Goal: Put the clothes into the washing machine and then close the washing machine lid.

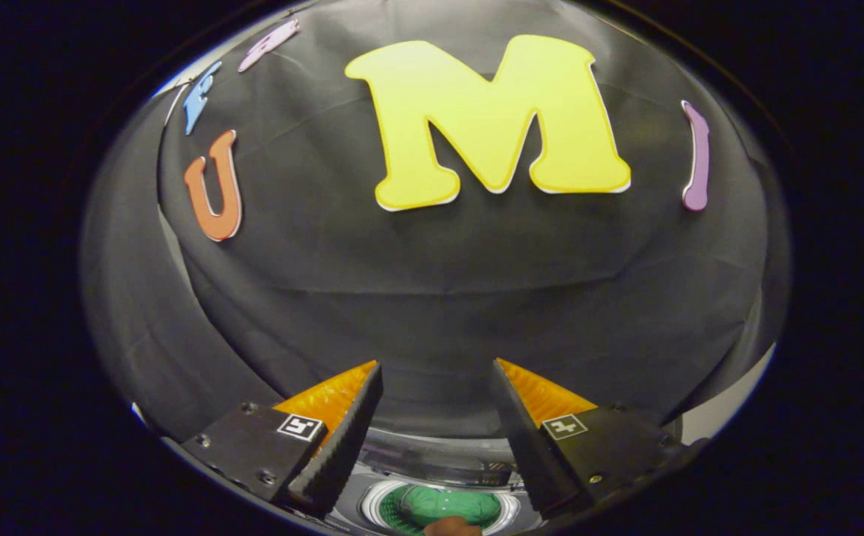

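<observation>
The gripper is held high, with its two orange-backed fingers wide apart and nothing between them. It faces the black booth wall, not the work below.

Under the fingers, low between them, the washing machine shows from above. Its round opening has a pale rim, and green clothes lie inside the drum. A small brownish thing sits at the near side of the opening; I cannot tell what it is. The curved clear band at the far side of the opening seems to be the lid, standing open, but this is not sure.

I judge that the first step is done, because the clothes are in the drum, and closing the lid is now in hand. The next move calls for tilting the gripper down toward the machine, reaching the raised lid at its far side, and pushing or pulling it down over the opening until it lies flat.
</observation>
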`<state>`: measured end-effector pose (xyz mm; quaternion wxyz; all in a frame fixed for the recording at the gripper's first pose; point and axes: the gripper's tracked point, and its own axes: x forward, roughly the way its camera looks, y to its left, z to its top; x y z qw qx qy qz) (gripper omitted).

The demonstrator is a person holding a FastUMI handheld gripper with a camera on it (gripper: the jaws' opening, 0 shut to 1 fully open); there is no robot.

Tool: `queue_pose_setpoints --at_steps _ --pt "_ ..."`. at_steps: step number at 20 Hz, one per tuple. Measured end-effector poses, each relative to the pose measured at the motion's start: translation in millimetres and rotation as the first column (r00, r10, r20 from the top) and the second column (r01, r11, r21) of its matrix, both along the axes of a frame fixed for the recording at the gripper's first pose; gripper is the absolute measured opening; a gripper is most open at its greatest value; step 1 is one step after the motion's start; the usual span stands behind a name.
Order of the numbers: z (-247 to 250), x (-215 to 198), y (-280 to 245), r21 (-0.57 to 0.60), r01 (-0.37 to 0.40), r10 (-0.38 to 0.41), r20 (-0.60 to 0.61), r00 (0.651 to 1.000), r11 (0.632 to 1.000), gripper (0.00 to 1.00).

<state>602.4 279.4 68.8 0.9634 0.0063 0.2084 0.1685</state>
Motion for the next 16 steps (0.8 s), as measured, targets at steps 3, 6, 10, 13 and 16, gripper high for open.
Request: queue_pose_setpoints --at_steps 3,6,10,13,16 --pt "-21 14 -1 0.007 0.028 -0.027 -0.060 0.998 1.000 0.93" --pt "-38 18 -4 -0.004 0.043 -0.043 -0.091 0.995 0.999 0.92" --pt "-56 17 -10 -0.013 0.070 -0.071 -0.131 0.989 0.997 0.93" --pt "-68 6 -13 -0.058 0.059 -0.066 -0.143 0.988 0.997 0.93" --pt "-69 8 -11 -0.099 0.044 -0.053 -0.087 0.995 0.994 0.93"
